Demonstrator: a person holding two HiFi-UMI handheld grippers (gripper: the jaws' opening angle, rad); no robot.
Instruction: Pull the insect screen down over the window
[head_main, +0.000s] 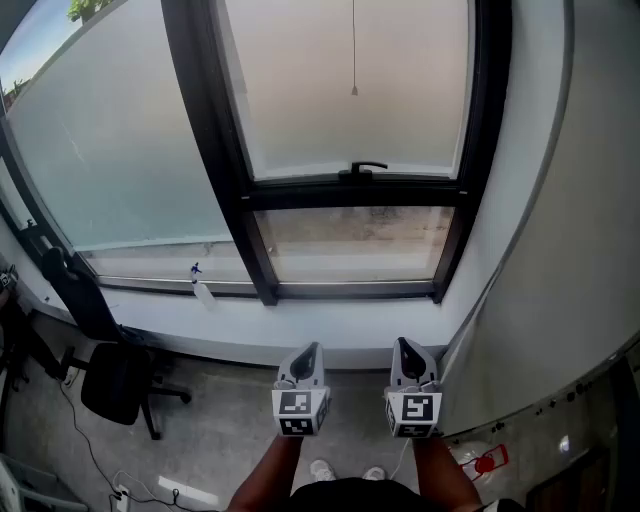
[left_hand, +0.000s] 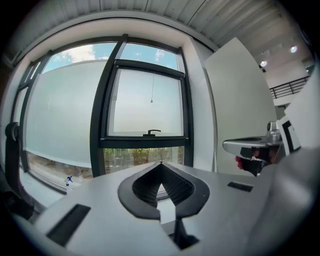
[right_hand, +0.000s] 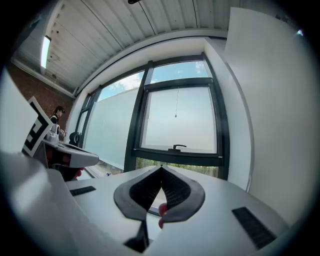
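The window (head_main: 360, 150) has a black frame, and a pale insect screen (head_main: 350, 70) covers its upper pane down to a black bar with a handle (head_main: 362, 168). A thin pull cord (head_main: 354, 50) hangs in front of the screen. Below the bar the lower pane (head_main: 350, 240) is uncovered. My left gripper (head_main: 311, 350) and right gripper (head_main: 404, 348) are held side by side, low and well short of the window, both shut with nothing in them. The handle (left_hand: 151, 132) shows above the left gripper (left_hand: 161, 163); the handle (right_hand: 176, 147) also sits above the right gripper (right_hand: 161, 167).
A wide frosted pane (head_main: 110, 150) fills the left. A spray bottle (head_main: 200, 285) stands on the white sill (head_main: 300, 320). A black office chair (head_main: 115, 385) is at the lower left. A white wall (head_main: 560, 250) runs along the right, with a red and white object (head_main: 485, 462) on the floor.
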